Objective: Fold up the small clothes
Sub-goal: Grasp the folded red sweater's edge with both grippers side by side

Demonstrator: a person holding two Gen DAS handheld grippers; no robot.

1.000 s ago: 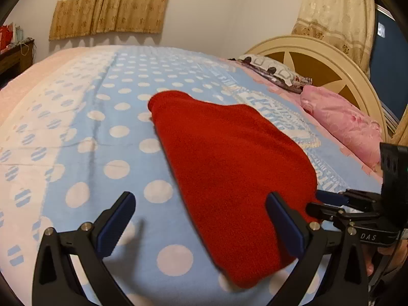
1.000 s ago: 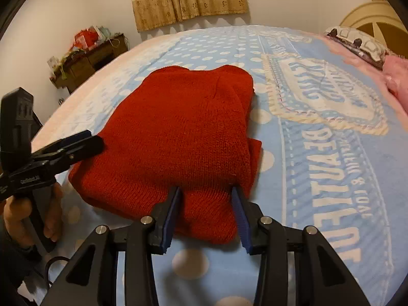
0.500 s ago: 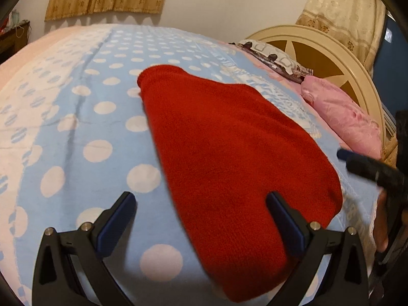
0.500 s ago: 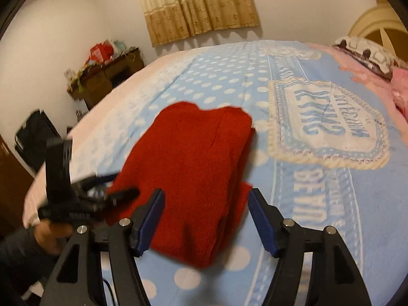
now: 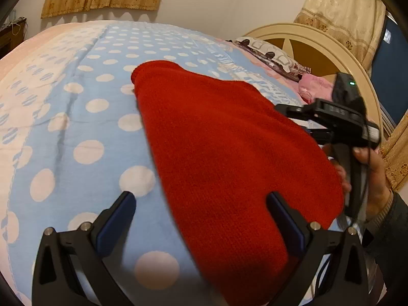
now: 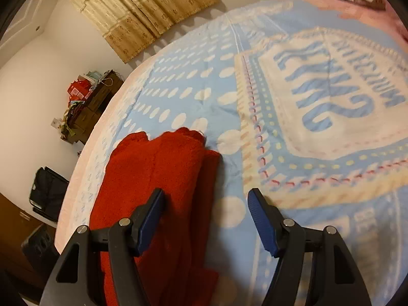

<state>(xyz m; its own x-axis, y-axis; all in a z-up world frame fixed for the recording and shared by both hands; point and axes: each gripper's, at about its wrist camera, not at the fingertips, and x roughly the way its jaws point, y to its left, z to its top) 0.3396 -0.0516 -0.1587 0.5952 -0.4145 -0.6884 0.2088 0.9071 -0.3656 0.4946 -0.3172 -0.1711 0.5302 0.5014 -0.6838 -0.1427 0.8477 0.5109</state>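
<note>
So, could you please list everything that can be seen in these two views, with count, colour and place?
red knitted garment: one, red, folded flat on the bed
blanket: one, light blue with white dots and a lettered panel, covering the bed
headboard: one, cream, rounded, far end of the bed
pillows: one patterned white and dark, one pink beside it, by the headboard
curtains: beige, on the walls
cluttered dark cabinet: one, against the far wall
black bag: one, on the floor beside the bed
left gripper: black, blue pads, open over the garment's near edge
right gripper: black, blue pads, open, holding nothing
hand: one, holding the right gripper's handle
</note>
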